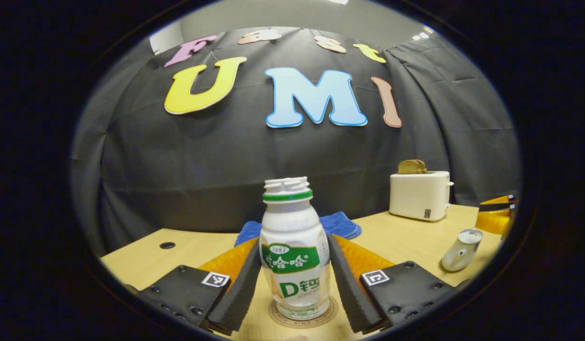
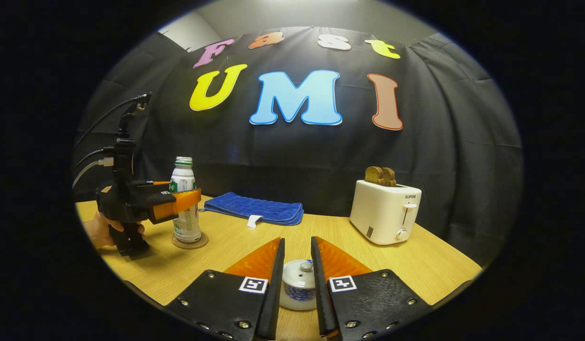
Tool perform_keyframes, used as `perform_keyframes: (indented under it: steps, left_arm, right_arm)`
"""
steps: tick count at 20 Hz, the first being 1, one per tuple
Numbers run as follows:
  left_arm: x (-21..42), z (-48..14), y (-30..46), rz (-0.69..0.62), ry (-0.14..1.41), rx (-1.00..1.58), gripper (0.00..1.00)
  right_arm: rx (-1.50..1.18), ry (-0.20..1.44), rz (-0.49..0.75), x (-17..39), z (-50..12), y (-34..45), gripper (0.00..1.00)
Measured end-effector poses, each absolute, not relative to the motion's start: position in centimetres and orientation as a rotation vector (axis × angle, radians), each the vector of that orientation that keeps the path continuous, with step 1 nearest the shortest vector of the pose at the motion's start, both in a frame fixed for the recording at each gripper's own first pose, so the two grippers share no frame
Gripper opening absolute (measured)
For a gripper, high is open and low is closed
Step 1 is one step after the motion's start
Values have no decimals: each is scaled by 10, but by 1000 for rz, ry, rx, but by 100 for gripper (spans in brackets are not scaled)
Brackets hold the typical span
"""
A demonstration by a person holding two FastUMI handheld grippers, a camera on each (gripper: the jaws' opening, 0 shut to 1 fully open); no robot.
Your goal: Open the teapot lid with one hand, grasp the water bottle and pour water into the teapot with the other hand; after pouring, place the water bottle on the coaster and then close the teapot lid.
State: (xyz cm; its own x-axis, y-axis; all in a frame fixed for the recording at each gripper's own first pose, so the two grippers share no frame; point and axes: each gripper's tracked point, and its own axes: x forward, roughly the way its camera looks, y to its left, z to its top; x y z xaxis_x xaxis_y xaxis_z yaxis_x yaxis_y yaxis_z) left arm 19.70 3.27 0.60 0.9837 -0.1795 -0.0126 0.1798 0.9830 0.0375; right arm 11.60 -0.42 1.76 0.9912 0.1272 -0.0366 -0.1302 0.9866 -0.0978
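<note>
Where gripper fingers (image 2: pixel 273 284) flank it, teapot (image 2: pixel 299 284) half-hidden

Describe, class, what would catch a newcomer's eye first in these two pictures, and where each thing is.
The bottle stands uncapped on a round coaster, between the left gripper and its fingers. In the right gripper view, the teapot sits with its lid on, between the right gripper and its fingers. A toaster with bread in it stands at the table's far right.

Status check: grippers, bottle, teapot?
Left gripper open around bottle, standing on coaster. Right gripper open, straddling teapot, lid on. Nothing blocking.
</note>
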Motion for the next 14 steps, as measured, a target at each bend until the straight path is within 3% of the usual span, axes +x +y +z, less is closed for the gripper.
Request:
perform_keyframes:
  steps: [2,14]
  left_arm:
    - [197,-3,32,-177,33,49,100]
    - [168,21,49,-114,-28,0,100]
  right_arm:
    - [-98,25,128,115,19,-5,33]
    - [-89,4,116,105,27,-7,33]
